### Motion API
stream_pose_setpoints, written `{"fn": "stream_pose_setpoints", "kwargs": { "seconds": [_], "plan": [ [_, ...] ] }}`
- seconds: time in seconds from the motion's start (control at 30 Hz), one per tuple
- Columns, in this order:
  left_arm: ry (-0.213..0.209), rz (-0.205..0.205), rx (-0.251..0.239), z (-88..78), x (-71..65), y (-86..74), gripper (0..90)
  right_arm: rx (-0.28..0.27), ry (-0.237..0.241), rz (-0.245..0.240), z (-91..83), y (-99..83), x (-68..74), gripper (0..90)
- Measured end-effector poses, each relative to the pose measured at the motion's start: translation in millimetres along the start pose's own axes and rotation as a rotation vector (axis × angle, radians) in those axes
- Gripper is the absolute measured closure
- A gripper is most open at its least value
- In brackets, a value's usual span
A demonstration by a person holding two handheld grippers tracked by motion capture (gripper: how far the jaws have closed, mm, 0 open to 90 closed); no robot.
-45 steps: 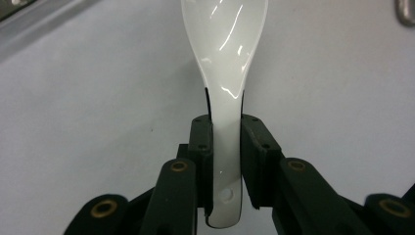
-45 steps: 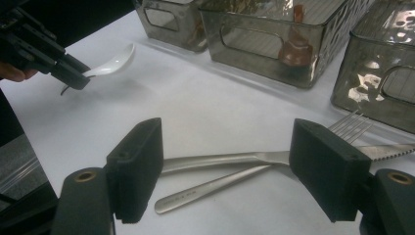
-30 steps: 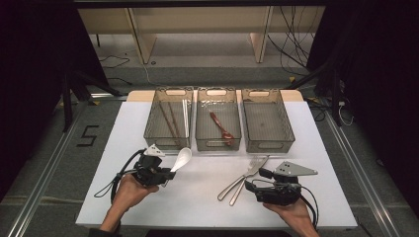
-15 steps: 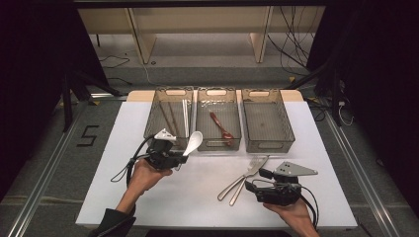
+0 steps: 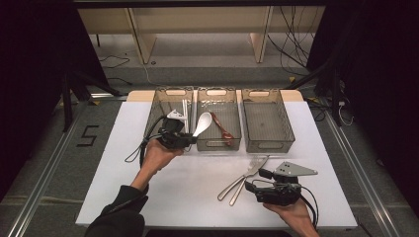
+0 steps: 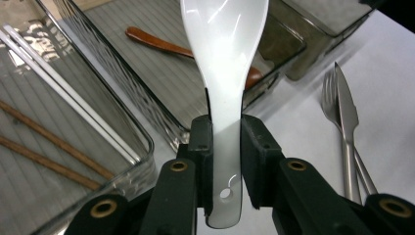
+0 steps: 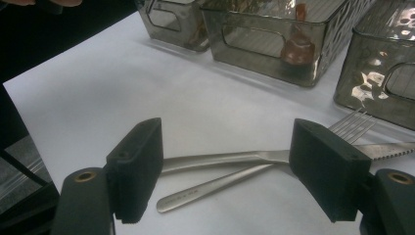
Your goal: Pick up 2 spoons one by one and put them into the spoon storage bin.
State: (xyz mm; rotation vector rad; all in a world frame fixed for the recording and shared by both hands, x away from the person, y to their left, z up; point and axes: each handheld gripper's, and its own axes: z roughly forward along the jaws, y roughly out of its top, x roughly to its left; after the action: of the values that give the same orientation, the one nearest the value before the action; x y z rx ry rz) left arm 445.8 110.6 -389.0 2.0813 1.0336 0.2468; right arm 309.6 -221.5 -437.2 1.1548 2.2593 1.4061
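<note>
My left gripper (image 5: 188, 138) is shut on the handle of a white ceramic spoon (image 5: 203, 123), whose bowl hangs over the front left corner of the middle bin (image 5: 219, 144). In the left gripper view the white spoon (image 6: 226, 73) runs up between the jaws, above that bin's ribbed floor. A brown wooden spoon (image 5: 223, 128) lies in the middle bin. My right gripper (image 5: 253, 180) rests open at the front right of the table. Just ahead of its jaws lie a steel fork (image 7: 254, 175) and a steel knife (image 7: 220, 159), crossed on the white mat.
Three smoky clear bins stand in a row at the back of the white mat (image 5: 197, 187). The left bin (image 5: 157, 106) holds brown chopsticks (image 6: 44, 137) and a clear stick. The right bin (image 5: 267, 121) stands beside the middle one. Black cables trail from both grippers.
My left gripper has carried the white spoon up and away from the front left of the mat to the middle bin's front edge. The right gripper has stayed in place.
</note>
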Motion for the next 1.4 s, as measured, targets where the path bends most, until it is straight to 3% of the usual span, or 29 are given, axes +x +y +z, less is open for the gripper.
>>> {"fn": "stream_pose_setpoints", "kwargs": {
  "seconds": [0.4, 0.7, 1.13, 1.4],
  "plan": [
    [0.016, -0.030, -0.007, 21.6, 12.3, 29.2, 75.8, 0.005, 0.004, 0.003, 1.0, -0.5, -0.5, 29.4],
    [0.024, -0.044, -0.004, 36.3, 13.0, 43.9, 75.8, 0.005, 0.008, 0.004, 1.0, -1.1, -1.7, 29.4],
    [0.037, -0.087, 0.007, 57.8, 16.2, 45.1, 75.7, 0.006, 0.011, 0.006, 0.9, -1.5, -2.3, 29.4],
    [0.046, -0.091, 0.026, 64.0, 16.6, 42.0, 75.5, 0.008, 0.014, 0.008, 1.2, -1.5, -1.8, 29.4]
  ]
}}
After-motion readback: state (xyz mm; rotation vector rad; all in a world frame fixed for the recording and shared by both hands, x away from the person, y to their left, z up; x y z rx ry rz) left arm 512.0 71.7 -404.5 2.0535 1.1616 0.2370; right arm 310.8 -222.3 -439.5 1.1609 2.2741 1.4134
